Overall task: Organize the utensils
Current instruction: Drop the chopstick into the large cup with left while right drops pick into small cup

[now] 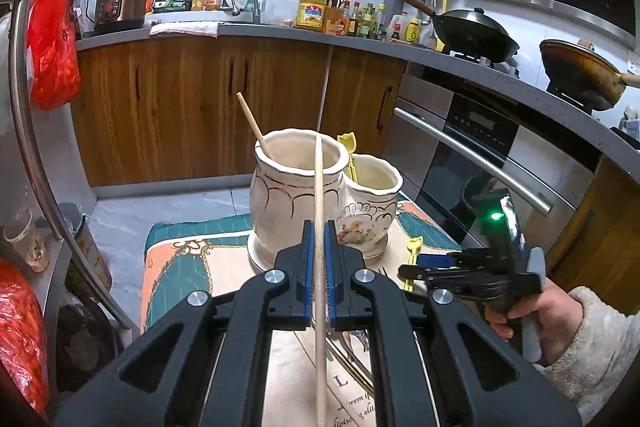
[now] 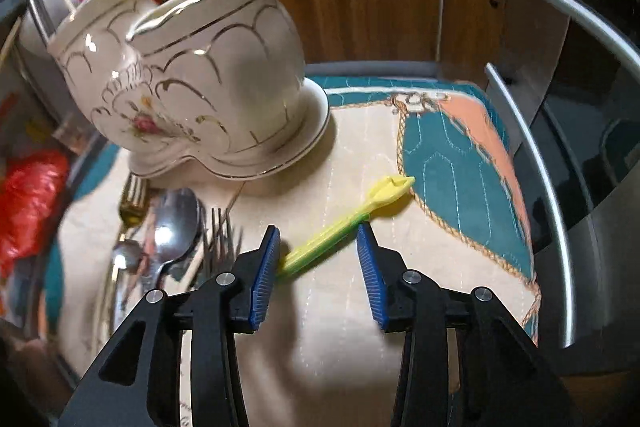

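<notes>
Wooden chopstick [image 1: 319, 211] clamped upright between blue pads of left gripper [image 1: 319, 227], jaws drawn together on it; upper end level with rim of taller jar compartment [image 1: 296, 187], lower end running down past the camera. Chopstick tip in front of jar mouth, not inside.

Right gripper [image 2: 318, 243] jaws apart, nothing pressed between pads. Yellow-green plastic utensil [image 2: 348, 223] flat on the cloth, lying slantwise across the gap; near end at or behind the left pad [image 2: 264, 267], contact not determinable; sculpted head pointing up-right, beyond the right pad. Right gripper also visible in left view [image 1: 408, 269], held by a hand [image 1: 516, 311] in a fleecy sleeve, low over the mat.

Quilted mat [image 2: 460, 155], cream centre with teal and peach border, bare around the yellow utensil. Mat's right edge near a steel oven handle [image 2: 532, 163]. Wooden cabinets [image 1: 180, 107] beyond the far edge across a strip of floor.

Cream ceramic double jar, gilt-trimmed, on mat's far side. Taller compartment: one wooden stick [image 1: 252, 123] leaning left. Shorter compartment [image 1: 372, 203]: one yellow utensil [image 1: 347, 147] standing up.

Metal forks [image 2: 218, 239] and spoons [image 2: 176, 227] piled left of right gripper, just beside jar base; blurred, count uncertain.
</notes>
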The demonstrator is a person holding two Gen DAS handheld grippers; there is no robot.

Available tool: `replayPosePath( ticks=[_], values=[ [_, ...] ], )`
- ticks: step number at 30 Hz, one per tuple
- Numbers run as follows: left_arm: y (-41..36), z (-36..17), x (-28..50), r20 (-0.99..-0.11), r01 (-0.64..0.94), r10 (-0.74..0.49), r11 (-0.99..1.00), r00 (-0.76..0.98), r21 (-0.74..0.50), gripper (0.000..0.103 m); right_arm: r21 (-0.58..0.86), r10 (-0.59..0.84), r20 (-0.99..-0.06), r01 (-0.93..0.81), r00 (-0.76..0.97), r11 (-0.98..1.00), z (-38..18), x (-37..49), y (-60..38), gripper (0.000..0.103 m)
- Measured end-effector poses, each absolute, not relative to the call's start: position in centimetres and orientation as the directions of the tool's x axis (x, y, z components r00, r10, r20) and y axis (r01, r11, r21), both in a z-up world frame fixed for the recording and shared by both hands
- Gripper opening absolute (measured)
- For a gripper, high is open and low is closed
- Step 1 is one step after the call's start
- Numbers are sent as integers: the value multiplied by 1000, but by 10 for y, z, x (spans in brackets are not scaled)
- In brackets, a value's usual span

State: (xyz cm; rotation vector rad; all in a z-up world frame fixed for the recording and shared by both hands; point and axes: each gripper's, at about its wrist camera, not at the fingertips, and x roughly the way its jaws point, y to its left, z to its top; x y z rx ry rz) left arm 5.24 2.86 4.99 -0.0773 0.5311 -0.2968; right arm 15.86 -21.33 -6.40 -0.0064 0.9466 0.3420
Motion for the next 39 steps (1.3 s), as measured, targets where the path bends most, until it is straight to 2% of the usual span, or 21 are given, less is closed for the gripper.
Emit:
replayPosePath(
  ticks=[3, 4, 6, 8, 13, 16, 19, 22, 29, 33, 36, 39],
  values=[
    [32, 49, 51, -492, 260, -303, 953, 816, -156, 5, 57, 224, -810, -307, 542, 950, -64, 156, -201, 44],
    [32, 49, 50, -492, 260, -303, 953, 816, -156, 5, 36, 207, -814, -308, 542, 951, -65, 155, -198, 40],
    [32, 49, 50, -491, 262, -306, 952, 816, -158, 5, 44, 215, -814, -311, 540, 949, -63, 153, -199, 22],
    [33, 50, 47, -489, 267, -310, 951, 815, -158, 5, 68, 231, -814, -308, 533, 949, -62, 152, -203, 11],
    [34, 49, 43, -486, 273, -316, 949, 814, -160, 5, 139, 275, -796, -279, 539, 950, -58, 144, -217, 11],
    [36, 52, 42, -471, 280, -330, 944, 818, -176, 5, 171, 301, -751, -267, 588, 948, -38, 134, -226, 11],
    [39, 62, 49, -435, 283, -340, 940, 834, -192, 5, 234, 366, -641, -283, 675, 930, -1, 122, -235, 11],
    [39, 77, 64, -383, 289, -354, 932, 853, -218, 5, 239, 401, -523, -322, 752, 916, 33, 119, -230, 11],
    [20, 110, 111, -244, 295, -339, 935, 909, -198, 5, 360, 514, -300, -404, 803, 841, 59, 173, -216, 11],
    [13, 119, 141, -190, 270, -306, 944, 933, -191, 5, 431, 553, -262, -417, 791, 800, 46, 207, -214, 11],
    [13, 122, 161, -167, 251, -288, 944, 943, -215, 5, 408, 557, -269, -431, 786, 805, 40, 214, -204, 11],
    [7, 115, 174, -155, 205, -234, 962, 960, -179, 5, 387, 551, -258, -438, 793, 811, 36, 216, -201, 11]
  ],
)
